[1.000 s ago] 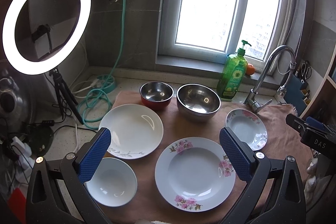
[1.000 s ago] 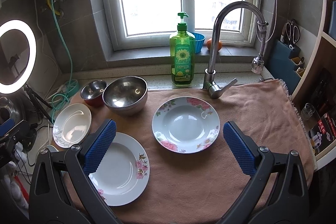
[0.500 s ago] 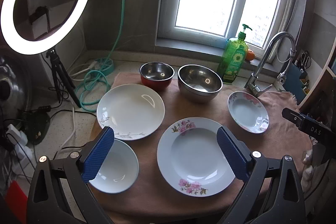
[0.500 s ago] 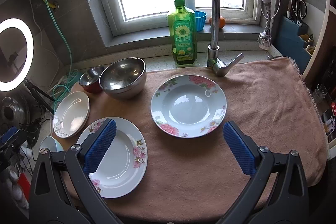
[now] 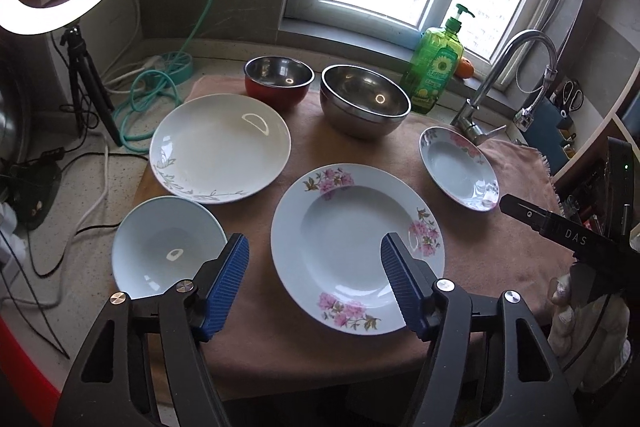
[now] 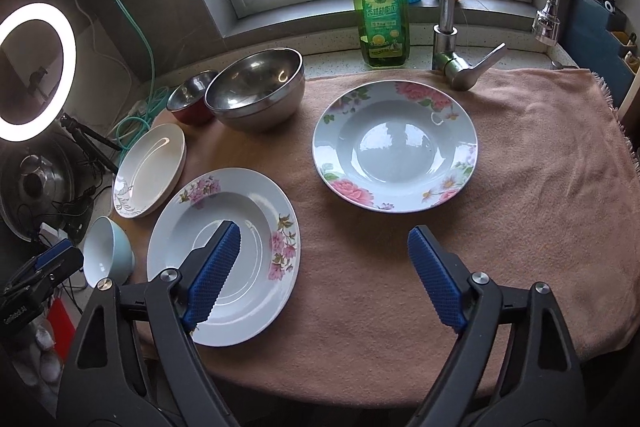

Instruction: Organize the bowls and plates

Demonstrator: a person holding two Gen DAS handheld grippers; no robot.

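Your left gripper (image 5: 314, 279) has dropped toward the big floral plate (image 5: 352, 247), its jaws narrowed but spread and empty over the near rim. Your right gripper (image 6: 328, 275) has closed in too, spread, short of the smaller floral plate (image 6: 394, 147). Nothing is stacked yet.

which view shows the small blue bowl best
The left wrist view: the blue bowl shows nearly whole from above, inside visible. The right wrist view catches it small, side-on, near the left edge.
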